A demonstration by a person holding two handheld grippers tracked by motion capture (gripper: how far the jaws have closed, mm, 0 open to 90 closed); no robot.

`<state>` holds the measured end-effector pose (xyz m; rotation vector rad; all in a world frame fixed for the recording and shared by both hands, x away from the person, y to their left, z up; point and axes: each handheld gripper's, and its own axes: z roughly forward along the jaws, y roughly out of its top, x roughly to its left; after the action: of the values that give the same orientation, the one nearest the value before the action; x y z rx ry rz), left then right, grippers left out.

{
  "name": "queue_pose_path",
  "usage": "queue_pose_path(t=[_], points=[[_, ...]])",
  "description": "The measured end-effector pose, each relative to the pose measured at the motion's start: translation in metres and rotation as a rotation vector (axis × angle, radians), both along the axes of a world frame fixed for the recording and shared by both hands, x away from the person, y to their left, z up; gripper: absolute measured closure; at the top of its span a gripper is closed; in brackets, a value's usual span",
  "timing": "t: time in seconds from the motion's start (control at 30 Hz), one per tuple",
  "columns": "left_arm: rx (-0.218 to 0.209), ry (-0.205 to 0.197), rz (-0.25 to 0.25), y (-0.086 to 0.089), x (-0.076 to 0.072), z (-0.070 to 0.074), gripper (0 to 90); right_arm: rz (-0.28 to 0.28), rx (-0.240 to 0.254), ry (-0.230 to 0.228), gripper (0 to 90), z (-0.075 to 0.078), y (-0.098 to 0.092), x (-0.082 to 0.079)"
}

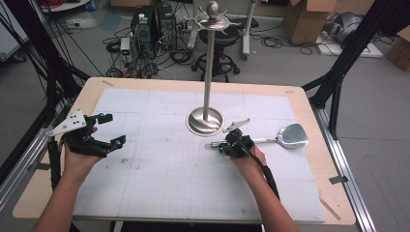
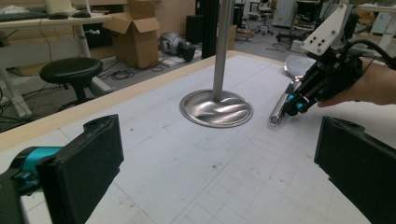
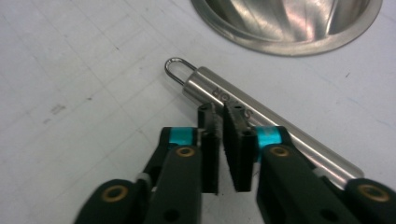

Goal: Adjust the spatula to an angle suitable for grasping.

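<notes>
A steel spatula (image 1: pixel 291 136) lies flat on the white gridded mat (image 1: pixel 169 183), right of the stand, with its blade to the right. Its tubular handle (image 3: pixel 210 91) ends in a wire loop that points toward the stand's round base (image 1: pixel 205 122). My right gripper (image 1: pixel 223 145) hovers over that handle end. In the right gripper view its tips (image 3: pixel 219 114) stand a narrow slit apart above the handle, with nothing in the slit. My left gripper (image 1: pixel 112 129) rests at the mat's left side with its jaws wide open and empty, facing the stand (image 2: pixel 217 108) and the right gripper (image 2: pixel 294 105).
The stand's tall pole (image 1: pixel 209 63) carries a ring of hooks (image 1: pixel 212 20) at its top. The wooden table edge (image 1: pixel 319 145) runs close to the right of the spatula blade. Black frame posts (image 1: pixel 338 72) flank the table; a stool, cables and boxes stand on the floor beyond.
</notes>
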<state>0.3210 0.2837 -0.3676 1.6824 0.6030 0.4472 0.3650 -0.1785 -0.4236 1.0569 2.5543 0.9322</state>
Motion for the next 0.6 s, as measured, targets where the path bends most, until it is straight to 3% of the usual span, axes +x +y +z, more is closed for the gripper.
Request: queue_pose_path(t=[0.33, 0.5, 0.6], points=[[0.002, -0.001, -0.002, 0.0, -0.002, 0.001, 1.8, -0.032, 0.109, -0.125, 69.6, 0.044, -0.037, -0.028], [0.002, 0.001, 0.0, -0.001, -0.002, 0.001, 1.8, -0.066, 0.135, -0.168, 65.2, 0.053, -0.06, -0.039], [0.002, 0.0, -0.002, -0.002, -0.001, 0.0, 1.8, -0.12, 0.143, -0.174, 66.5, 0.053, -0.075, -0.034]])
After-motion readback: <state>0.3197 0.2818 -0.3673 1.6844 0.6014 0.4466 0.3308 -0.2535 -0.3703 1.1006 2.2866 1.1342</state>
